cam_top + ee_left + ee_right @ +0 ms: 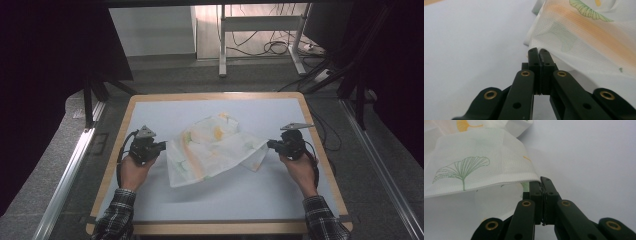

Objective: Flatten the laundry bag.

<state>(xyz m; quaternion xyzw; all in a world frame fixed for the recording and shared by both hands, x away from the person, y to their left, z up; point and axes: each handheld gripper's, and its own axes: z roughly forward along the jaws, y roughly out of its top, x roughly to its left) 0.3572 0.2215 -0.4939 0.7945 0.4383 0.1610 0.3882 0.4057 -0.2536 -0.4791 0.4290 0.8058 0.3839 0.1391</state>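
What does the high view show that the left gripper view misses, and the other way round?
The high view takes in the whole cloth held up between the left gripper and right gripper, plus the table edges. The left gripper view gives the close detail: black jaws shut on the cloth's edge, its mesh weave, a green leaf print. Both show the white cloth with orange markings over the pale table.

High cam sits above the person's side, facing fwd and down over the whole bench (150, 200). Each tool cam rides low, very close along its own jaws — all three share the cloth (215, 147) (leaf-printed).
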